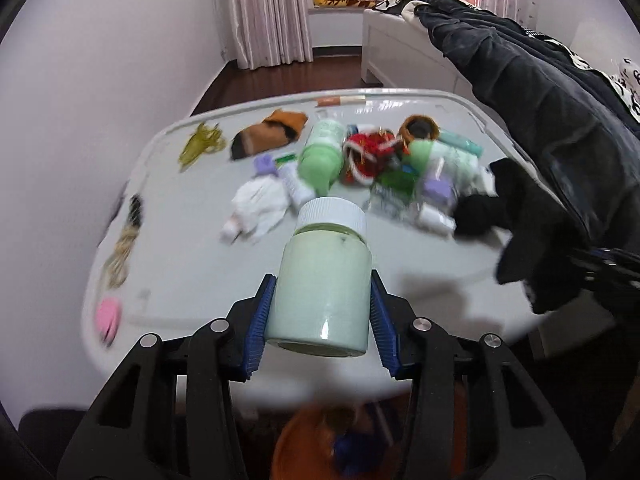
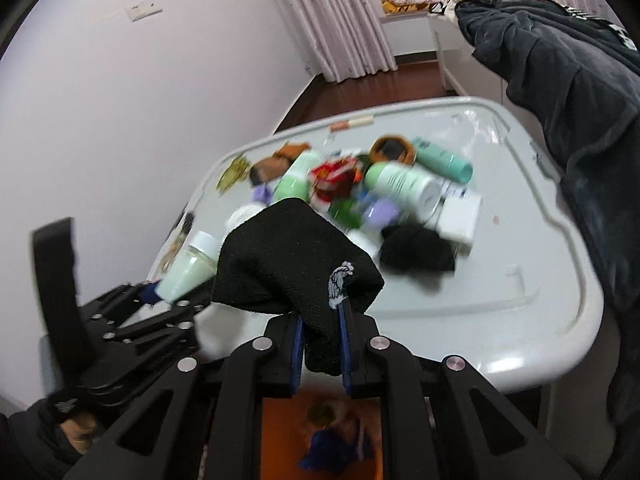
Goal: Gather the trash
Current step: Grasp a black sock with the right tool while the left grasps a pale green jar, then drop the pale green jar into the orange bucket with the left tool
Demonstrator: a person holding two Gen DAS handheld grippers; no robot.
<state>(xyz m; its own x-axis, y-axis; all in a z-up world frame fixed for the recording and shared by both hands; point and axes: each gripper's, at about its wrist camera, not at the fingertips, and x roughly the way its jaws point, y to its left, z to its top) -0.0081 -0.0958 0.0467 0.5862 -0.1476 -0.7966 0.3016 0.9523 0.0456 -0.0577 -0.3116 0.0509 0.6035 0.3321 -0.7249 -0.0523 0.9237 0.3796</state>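
My left gripper point(image 1: 322, 304) is shut on a pale green jar with a white lid point(image 1: 322, 280), held above the near edge of the grey table point(image 1: 192, 264). The jar and left gripper also show in the right wrist view point(image 2: 188, 268). My right gripper point(image 2: 320, 332) is shut on a black sock point(image 2: 288, 264), held above the table's near edge; the sock also shows in the left wrist view point(image 1: 532, 240). An orange bin point(image 2: 280, 440) with trash inside sits below both grippers, partly hidden by the gripper frames.
A pile of bottles, wrappers and cloth point(image 1: 380, 160) lies mid-table. Another black sock point(image 2: 416, 252) lies by a white box point(image 2: 460, 216). Hair ties and a pink item point(image 1: 108, 316) lie along the left edge. A dark jacket point(image 1: 540, 100) hangs at the right.
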